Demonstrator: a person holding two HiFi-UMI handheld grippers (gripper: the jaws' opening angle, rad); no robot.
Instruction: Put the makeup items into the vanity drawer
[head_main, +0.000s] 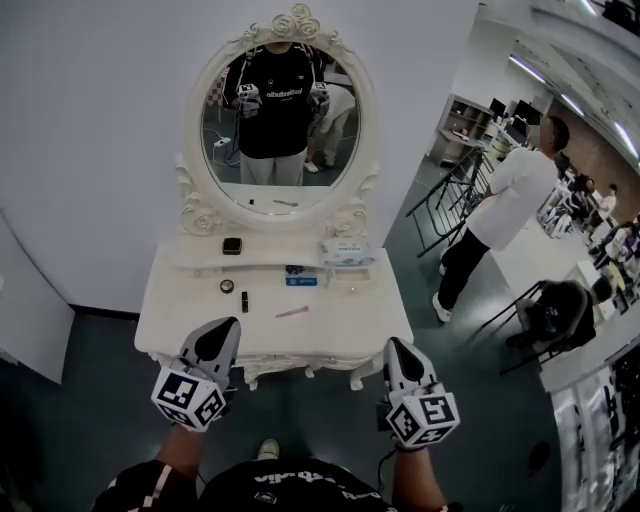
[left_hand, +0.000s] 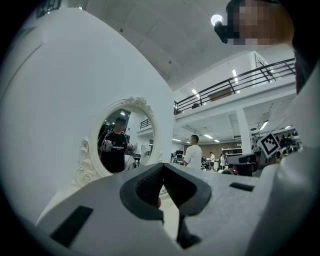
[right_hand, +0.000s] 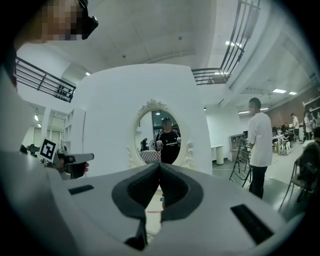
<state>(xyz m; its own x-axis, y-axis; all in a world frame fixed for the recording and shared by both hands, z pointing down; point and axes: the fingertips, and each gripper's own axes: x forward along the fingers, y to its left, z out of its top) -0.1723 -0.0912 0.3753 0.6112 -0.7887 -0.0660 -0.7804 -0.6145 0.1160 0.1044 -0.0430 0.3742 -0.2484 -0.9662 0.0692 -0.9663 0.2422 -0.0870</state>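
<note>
left tool (head_main: 222, 335) and right tool (head_main: 398, 352) are held closed and empty, low in frame. the makeup items (head_main: 243, 300) are seen above them on the worktop (head_main: 180, 320), the pink stick (head_main: 291, 311) laid crosswise, nearer the left tool.

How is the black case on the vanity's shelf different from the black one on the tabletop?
The shelf case looks square and sits on the raised ledge under the mirror; the tabletop case looks round and lies lower. Both are small and dark.
</note>
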